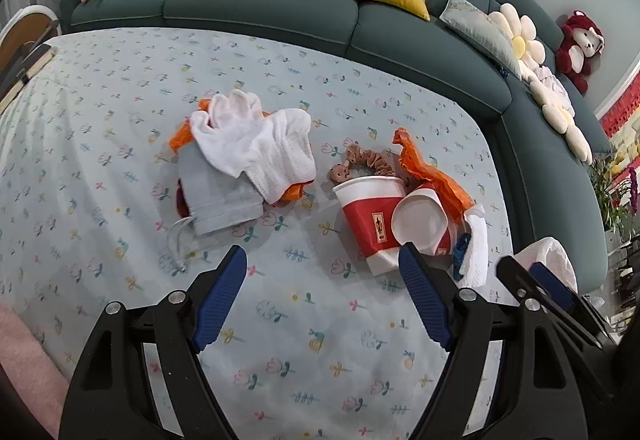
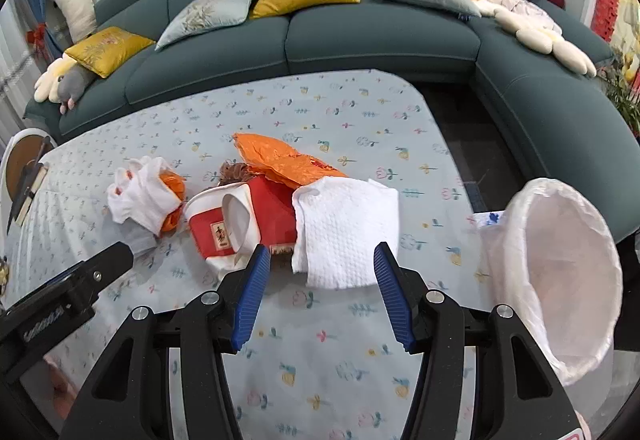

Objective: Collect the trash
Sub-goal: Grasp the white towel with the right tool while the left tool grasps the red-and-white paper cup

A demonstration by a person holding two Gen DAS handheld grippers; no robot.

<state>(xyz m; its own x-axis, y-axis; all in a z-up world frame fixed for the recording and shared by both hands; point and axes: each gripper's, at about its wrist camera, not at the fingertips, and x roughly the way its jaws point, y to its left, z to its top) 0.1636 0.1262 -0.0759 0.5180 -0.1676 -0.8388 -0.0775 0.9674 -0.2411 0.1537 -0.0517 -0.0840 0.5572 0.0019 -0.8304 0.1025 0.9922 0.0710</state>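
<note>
Both empty: left gripper (image 1: 322,272) spread wide, right gripper (image 2: 322,264) parted toward white paper towel (image 2: 346,228); lined bin (image 2: 560,272) waiting off table's (image 2: 320,360) right edge for drops.

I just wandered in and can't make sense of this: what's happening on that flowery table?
A person holds a two-finger gripper in each hand above a table with a flowered cloth, clearing rubbish. The right gripper, open, nears a white embossed paper towel beside red-and-white paper cups. The left gripper is open and empty. A white-lined bin waits at the table's right edge. Nothing is picked up yet.
</note>
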